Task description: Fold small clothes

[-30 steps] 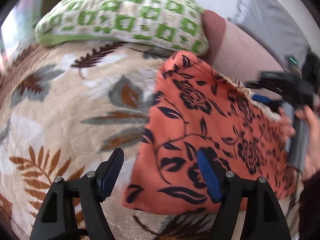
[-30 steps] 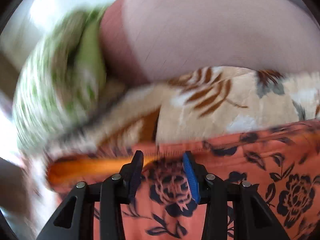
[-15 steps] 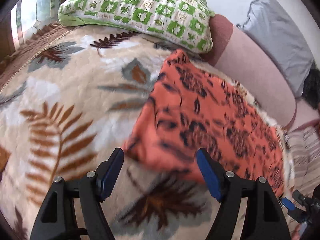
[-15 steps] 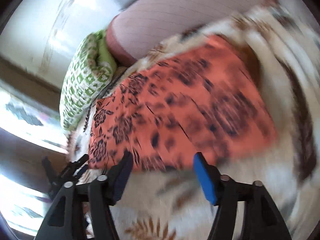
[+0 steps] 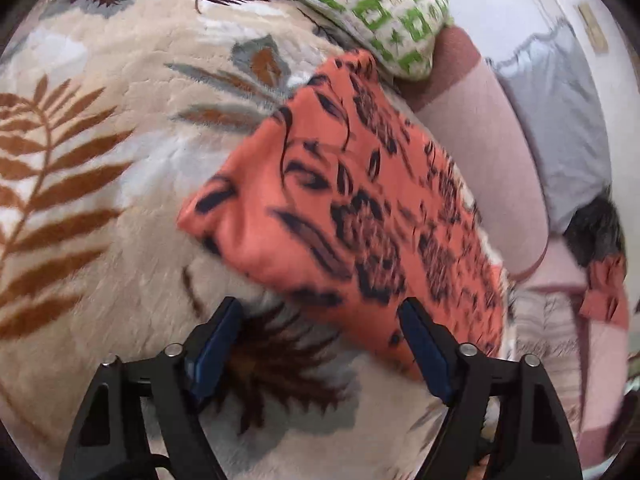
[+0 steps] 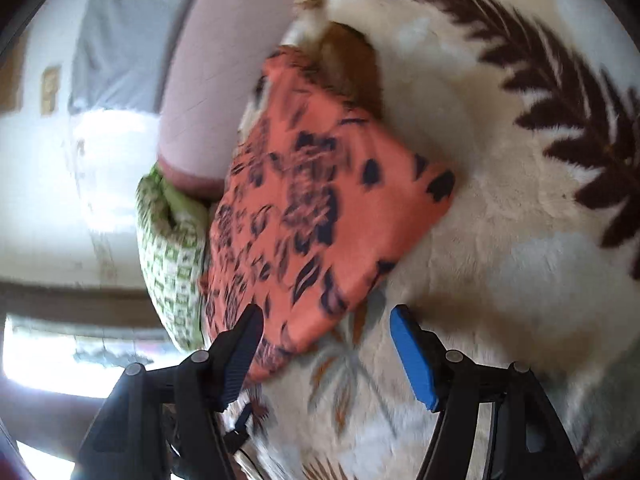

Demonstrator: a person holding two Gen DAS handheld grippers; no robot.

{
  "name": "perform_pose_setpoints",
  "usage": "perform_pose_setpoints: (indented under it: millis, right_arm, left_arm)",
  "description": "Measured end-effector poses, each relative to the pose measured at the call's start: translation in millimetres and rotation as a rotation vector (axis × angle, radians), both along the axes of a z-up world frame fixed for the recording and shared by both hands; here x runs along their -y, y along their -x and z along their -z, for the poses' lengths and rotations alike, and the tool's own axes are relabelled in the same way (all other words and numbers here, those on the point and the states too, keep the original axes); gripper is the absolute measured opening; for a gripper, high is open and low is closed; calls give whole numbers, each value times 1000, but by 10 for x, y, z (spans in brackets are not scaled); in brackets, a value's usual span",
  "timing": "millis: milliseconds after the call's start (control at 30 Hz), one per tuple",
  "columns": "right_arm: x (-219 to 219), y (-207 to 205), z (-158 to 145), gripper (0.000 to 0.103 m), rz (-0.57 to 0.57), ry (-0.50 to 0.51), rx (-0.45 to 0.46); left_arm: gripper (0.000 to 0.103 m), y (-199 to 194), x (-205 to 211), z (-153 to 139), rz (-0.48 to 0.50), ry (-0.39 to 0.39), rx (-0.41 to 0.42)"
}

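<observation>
An orange garment with a black flower print (image 5: 352,208) lies folded flat on a cream blanket with leaf patterns (image 5: 100,168). It also shows in the right wrist view (image 6: 316,216). My left gripper (image 5: 320,344) is open and empty, held just short of the garment's near edge. My right gripper (image 6: 324,344) is open and empty, above the garment's near corner and the blanket (image 6: 500,240). Neither gripper touches the cloth.
A green and white patterned pillow (image 5: 372,4) lies past the garment's far end, also in the right wrist view (image 6: 172,264). A pink bolster (image 5: 480,136) runs along its far side. Another orange piece of cloth (image 5: 606,292) hangs at the right.
Both grippers have let go of the garment and drawn back from it, jaws wider. The garment now lies flat and folded on the blanket. Both views have swung round.
</observation>
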State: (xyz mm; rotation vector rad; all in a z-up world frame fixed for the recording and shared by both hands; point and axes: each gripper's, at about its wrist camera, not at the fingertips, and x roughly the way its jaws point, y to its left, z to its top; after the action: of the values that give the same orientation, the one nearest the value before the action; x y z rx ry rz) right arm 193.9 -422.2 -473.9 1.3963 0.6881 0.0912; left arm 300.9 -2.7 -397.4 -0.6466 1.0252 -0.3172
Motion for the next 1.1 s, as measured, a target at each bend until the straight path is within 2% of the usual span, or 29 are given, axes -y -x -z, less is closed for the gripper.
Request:
perform_pose_setpoints:
  millis: [100,233,300,333,367,400,433,467,567,667,700,800,933,1100]
  right_arm:
    - [42,-143,-46,69,12,27,26]
    - [145,-261,27,69,59,-17,56]
    - [163,-315,6,69,66,1,70]
    - [172,-328,-2,69,58,26,74]
    - [163,-372,-28,69,51,57,81]
    - [150,-398,-48,66,49,81,83]
    - [122,-454,-86,50,50,117,78]
    - [112,-505,-81,21,37,158,59]
    - [72,-527,-79,19,42,178,45]
    - [-23,-456,-336,17,48,313,79]
    - [-44,-397,-398,16,53,329,93]
    - [-90,-182,-519,16,60,337,107]
    - [-201,342,-580,16,27,325,68]
    - [-413,1144,-452,16,-75,309,15]
  left_arm:
    - [82,-153,-20,11,-28,54,17]
    - [82,-297,-46,22,-48,127,67]
    - [80,-367,-60,39,-76,157,77]
    - [72,-386,-68,54,-94,172,80]
    - [54,-407,-67,62,-102,168,80]
    - [44,-417,-49,80,-104,148,78]
    - [29,-442,-41,105,-103,117,73]
    - [25,-471,-27,138,-107,102,77]
    - [19,-460,-4,145,-119,90,102]
    - [16,-401,-10,52,-105,90,131]
    - [16,-381,-25,29,-100,95,135]
    - [16,-102,-108,-98,-64,81,147]
    - [16,488,-318,-101,-55,86,112]
    - [17,1319,-551,156,-61,71,25]
